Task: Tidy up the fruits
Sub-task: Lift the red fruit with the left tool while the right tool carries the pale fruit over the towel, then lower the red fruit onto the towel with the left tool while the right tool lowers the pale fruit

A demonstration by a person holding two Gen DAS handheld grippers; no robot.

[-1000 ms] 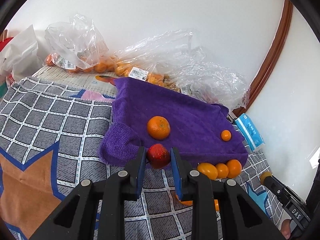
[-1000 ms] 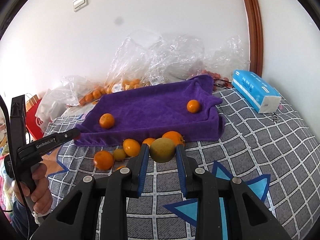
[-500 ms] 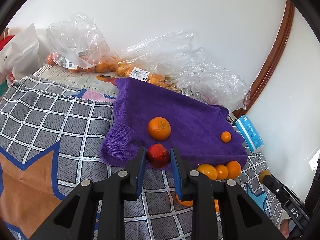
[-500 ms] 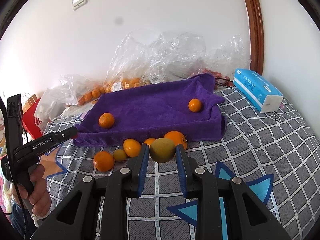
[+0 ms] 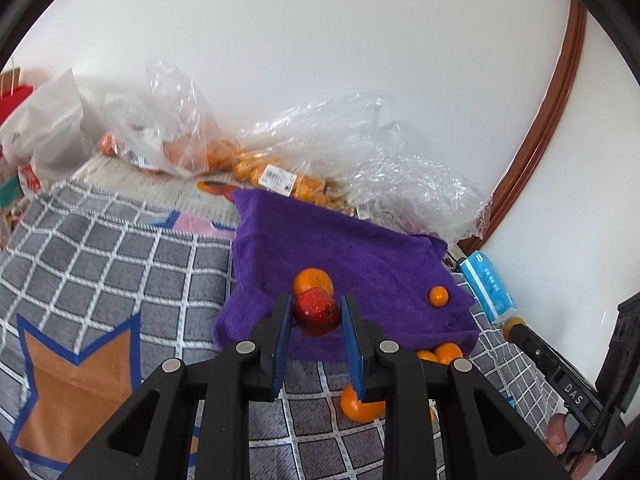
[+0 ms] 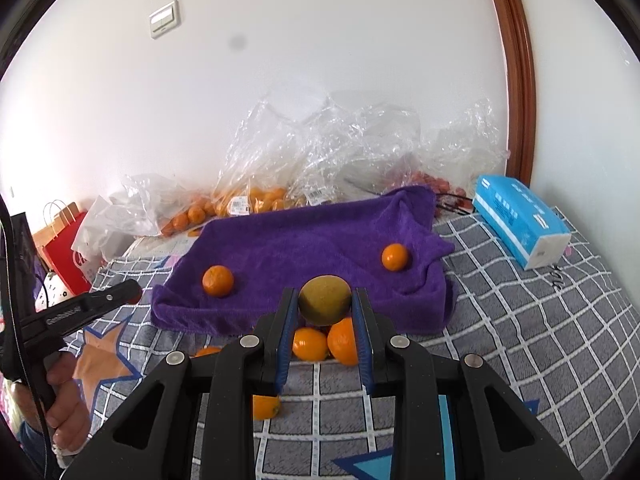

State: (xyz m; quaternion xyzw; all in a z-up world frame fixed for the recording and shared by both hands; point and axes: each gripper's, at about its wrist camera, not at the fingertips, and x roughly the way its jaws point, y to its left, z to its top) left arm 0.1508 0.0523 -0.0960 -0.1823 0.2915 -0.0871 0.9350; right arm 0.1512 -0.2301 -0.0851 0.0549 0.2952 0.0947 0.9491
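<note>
A purple towel (image 5: 352, 248) (image 6: 304, 244) lies on the grey checked blanket. On it sit a large orange (image 5: 313, 280) (image 6: 217, 281) and a small orange (image 5: 438, 296) (image 6: 394, 257). My left gripper (image 5: 316, 312) is shut on a red fruit (image 5: 317, 312), held above the towel's near edge. My right gripper (image 6: 325, 305) is shut on a yellow-green fruit (image 6: 325, 305), held above the towel's front edge. Several loose oranges (image 6: 320, 342) (image 5: 362, 404) lie on the blanket in front of the towel.
Clear plastic bags of oranges (image 6: 248, 200) (image 5: 280, 176) stand along the wall behind the towel. A blue tissue pack (image 6: 520, 220) (image 5: 490, 284) lies to the right. A red paper bag (image 6: 64, 252) stands at far left. The left gripper's body (image 6: 80, 308) shows at left.
Both grippers have risen and moved forward toward the towel with their fruits still held. The loose oranges now lie below the fingers.
</note>
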